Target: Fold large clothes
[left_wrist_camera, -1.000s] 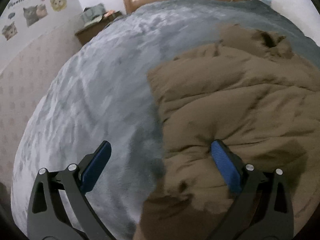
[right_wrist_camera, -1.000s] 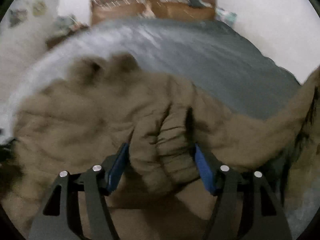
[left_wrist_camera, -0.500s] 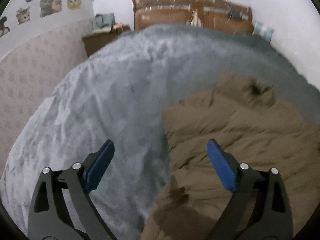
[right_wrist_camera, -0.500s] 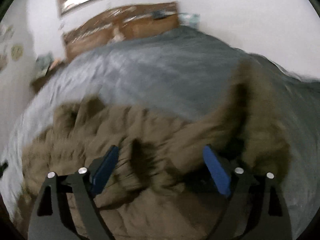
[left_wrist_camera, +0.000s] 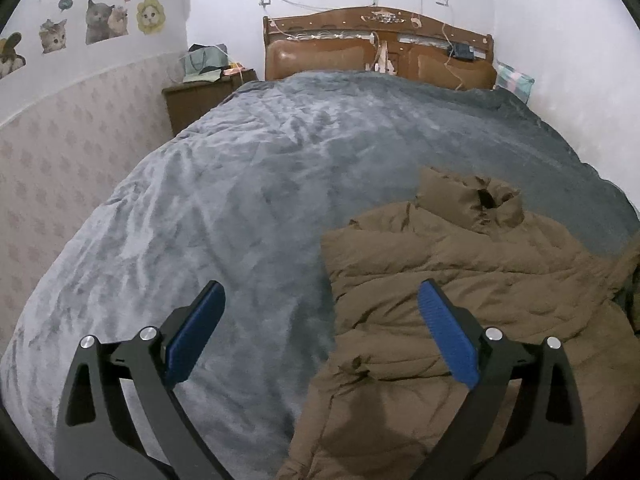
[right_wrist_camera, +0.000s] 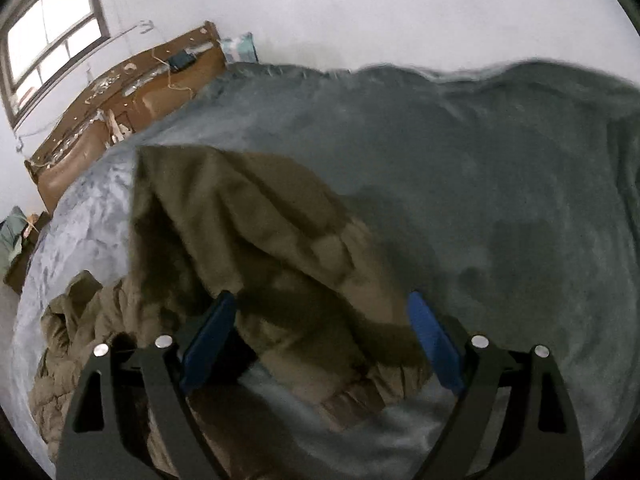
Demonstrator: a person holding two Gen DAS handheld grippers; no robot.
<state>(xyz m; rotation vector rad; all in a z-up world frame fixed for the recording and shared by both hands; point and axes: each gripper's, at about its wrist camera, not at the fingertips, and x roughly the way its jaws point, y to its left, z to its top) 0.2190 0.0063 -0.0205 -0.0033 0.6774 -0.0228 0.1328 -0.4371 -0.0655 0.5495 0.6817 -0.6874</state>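
Bedroom with a wide grey bed [left_wrist_camera: 248, 200]; your brown padded coat [left_wrist_camera: 460, 280] lies near its foot edge. Your left claw [left_wrist_camera: 320, 336] hangs open and empty. Your right claw [right_wrist_camera: 324, 344], just opened wide, straddles one sleeve [right_wrist_camera: 280, 240] unclamped, probably to lay it flat.

Olive-brown quilted jacket [left_wrist_camera: 460, 272] on mottled grey-blue blanket [left_wrist_camera: 240, 208] (headboard [left_wrist_camera: 376, 52] brown)

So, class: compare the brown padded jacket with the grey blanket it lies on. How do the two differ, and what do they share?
The brown padded jacket is quilted and puffy; the grey blanket looks plush and thin. The jacket is bunched in folds with its collar raised; the blanket is spread fairly flat, only lightly rippled. The jacket covers one near corner of the bed; the blanket covers nearly all of it. Both are soft fabric, lying loose.
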